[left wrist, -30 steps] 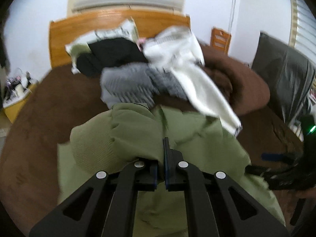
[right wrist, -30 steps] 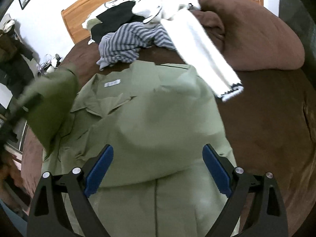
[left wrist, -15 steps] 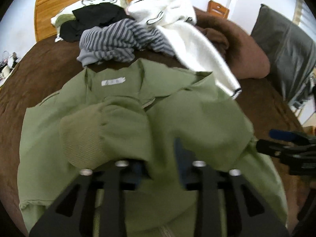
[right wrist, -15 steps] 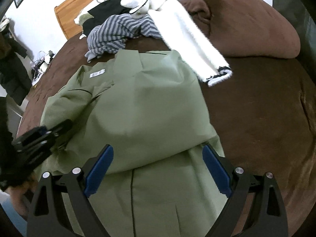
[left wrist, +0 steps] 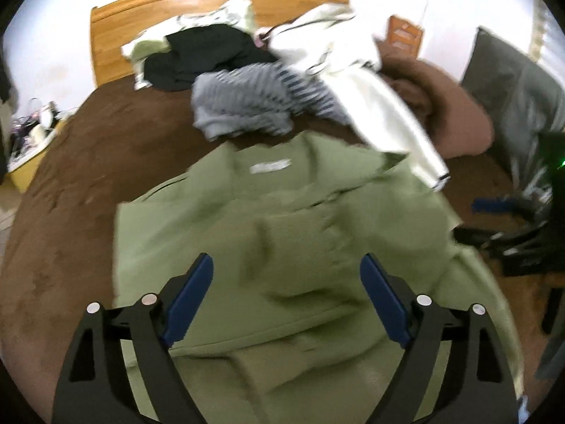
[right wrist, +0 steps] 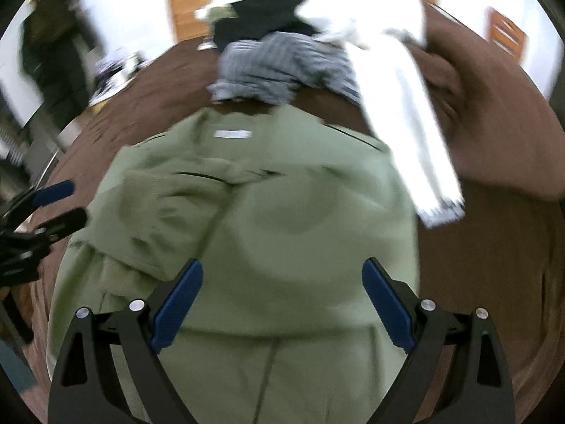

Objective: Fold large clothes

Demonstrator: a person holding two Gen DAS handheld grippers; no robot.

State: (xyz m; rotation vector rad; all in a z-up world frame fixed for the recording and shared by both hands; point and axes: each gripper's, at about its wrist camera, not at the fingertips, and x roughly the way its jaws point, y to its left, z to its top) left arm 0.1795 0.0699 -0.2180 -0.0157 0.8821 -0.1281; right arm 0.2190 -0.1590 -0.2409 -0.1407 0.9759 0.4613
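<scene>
An olive green jacket lies on the brown bed, collar and white label toward the headboard, both sleeves folded in over its front. It also fills the right wrist view. My left gripper is open and empty above the jacket's lower middle. My right gripper is open and empty above the jacket's lower part. In the left wrist view the right gripper shows at the right edge; in the right wrist view the left gripper shows at the left edge.
A pile of clothes lies near the wooden headboard: a striped grey garment, a black one and a white one with a long sleeve reaching the jacket's shoulder. A brown pillow sits at the right. A dark coat hangs at the left.
My left gripper was shut on the jacket's left sleeve, laid it across the front and opened, then drew back. My right gripper stayed open and shifted slightly left over the jacket.
</scene>
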